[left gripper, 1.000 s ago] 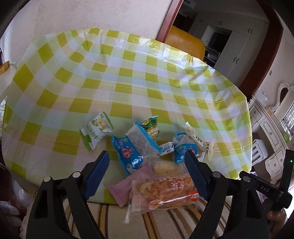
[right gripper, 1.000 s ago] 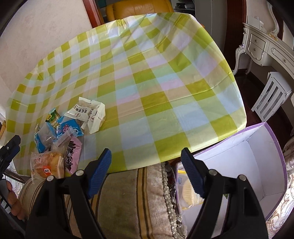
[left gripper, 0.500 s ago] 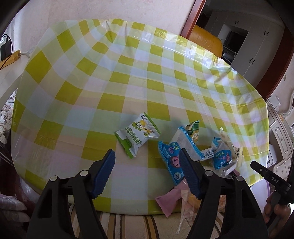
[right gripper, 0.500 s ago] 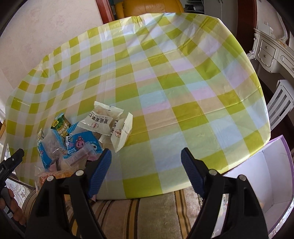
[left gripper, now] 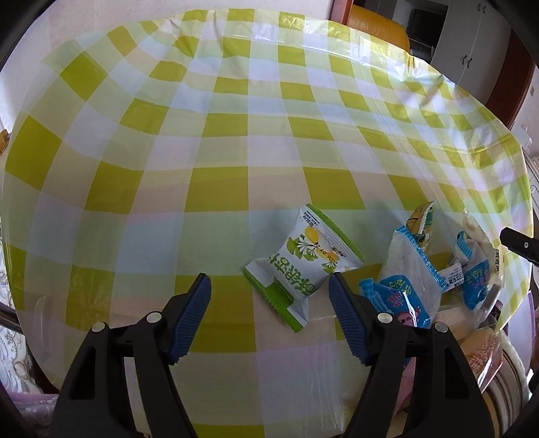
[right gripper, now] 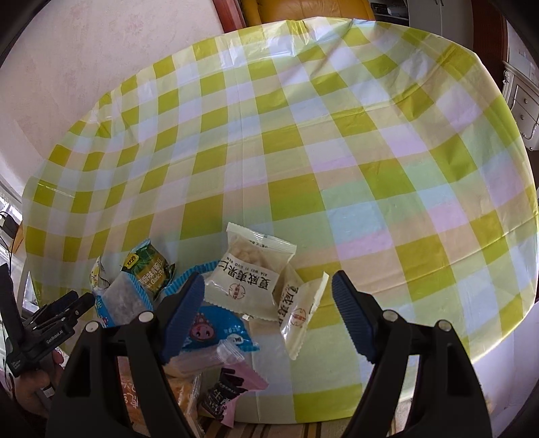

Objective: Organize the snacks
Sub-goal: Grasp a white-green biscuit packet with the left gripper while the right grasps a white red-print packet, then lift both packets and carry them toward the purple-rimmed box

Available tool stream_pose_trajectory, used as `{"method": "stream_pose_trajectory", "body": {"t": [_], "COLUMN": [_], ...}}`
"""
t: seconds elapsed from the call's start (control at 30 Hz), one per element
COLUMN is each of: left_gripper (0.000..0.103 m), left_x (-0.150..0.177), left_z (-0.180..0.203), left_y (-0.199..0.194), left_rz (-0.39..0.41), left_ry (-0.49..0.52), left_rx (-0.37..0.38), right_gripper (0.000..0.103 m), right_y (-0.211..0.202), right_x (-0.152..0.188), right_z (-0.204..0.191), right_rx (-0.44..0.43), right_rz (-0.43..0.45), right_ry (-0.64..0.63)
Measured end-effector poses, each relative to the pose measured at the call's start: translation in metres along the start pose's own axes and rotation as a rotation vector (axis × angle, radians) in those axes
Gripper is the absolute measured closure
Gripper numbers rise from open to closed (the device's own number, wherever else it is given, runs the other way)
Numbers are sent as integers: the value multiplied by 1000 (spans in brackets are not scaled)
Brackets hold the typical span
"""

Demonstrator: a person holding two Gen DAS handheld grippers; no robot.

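A pile of snack packets lies near the table's front edge. In the left wrist view a green and white packet (left gripper: 303,266) lies just ahead of my open, empty left gripper (left gripper: 269,293), between its fingertips. Blue packets (left gripper: 411,279) lie to its right. In the right wrist view two white packets (right gripper: 249,273) (right gripper: 301,310) lie between the fingers of my open, empty right gripper (right gripper: 267,289). A blue pig packet (right gripper: 212,332), a green garlic packet (right gripper: 148,269) and a pink packet (right gripper: 232,384) lie at the left.
The table has a yellow-green checked cloth (left gripper: 235,141). A striped cushion (left gripper: 505,387) sits below the front edge. An orange-labelled bread packet (left gripper: 485,353) hangs over that edge. A yellow chair (right gripper: 303,13) stands behind the table.
Both grippers moved forward over the table towards the snack pile. The left one swung left to the green and white packet. The purple box has left the right wrist view.
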State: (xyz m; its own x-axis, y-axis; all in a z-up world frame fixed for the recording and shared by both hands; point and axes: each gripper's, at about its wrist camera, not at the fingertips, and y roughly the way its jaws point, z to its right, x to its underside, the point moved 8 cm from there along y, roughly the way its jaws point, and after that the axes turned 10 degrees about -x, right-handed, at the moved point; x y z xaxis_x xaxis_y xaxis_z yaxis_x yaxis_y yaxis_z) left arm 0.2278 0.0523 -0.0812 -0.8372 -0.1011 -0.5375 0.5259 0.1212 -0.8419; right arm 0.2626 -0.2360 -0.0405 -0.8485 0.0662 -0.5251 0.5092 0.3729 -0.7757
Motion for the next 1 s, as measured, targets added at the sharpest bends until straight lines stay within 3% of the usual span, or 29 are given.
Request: {"method": "stream_pose_trajectory", "body": {"t": [0.37,0.43,0.47,0.57,0.73,1.0], "left_gripper": [34,44,45,49,66,68], "left_x": [-19,-21,-22,-26,-28,-27], "left_z": [12,12,12,13,9,3], "left_y": [22,27,30,32,33,30], "left_rz": [44,34,32,47,59,67], "left_ry": [98,89,85,85,70,25], "left_rx": [0,17,19,19,1,2], "right_gripper": [25,25,25,35,54,58], "right_y": [46,52,53,56,63,67], "right_x": [-11,-10,-9,-8,-6,-8], "right_z": [1,2,4,9,14,13], "right_rx": [19,24,28,27,41,86], "right_rz": [-108,-118,-117,-117,-120,-96], "right_ry": [-28,-37,-34,-20,-23,-86]}}
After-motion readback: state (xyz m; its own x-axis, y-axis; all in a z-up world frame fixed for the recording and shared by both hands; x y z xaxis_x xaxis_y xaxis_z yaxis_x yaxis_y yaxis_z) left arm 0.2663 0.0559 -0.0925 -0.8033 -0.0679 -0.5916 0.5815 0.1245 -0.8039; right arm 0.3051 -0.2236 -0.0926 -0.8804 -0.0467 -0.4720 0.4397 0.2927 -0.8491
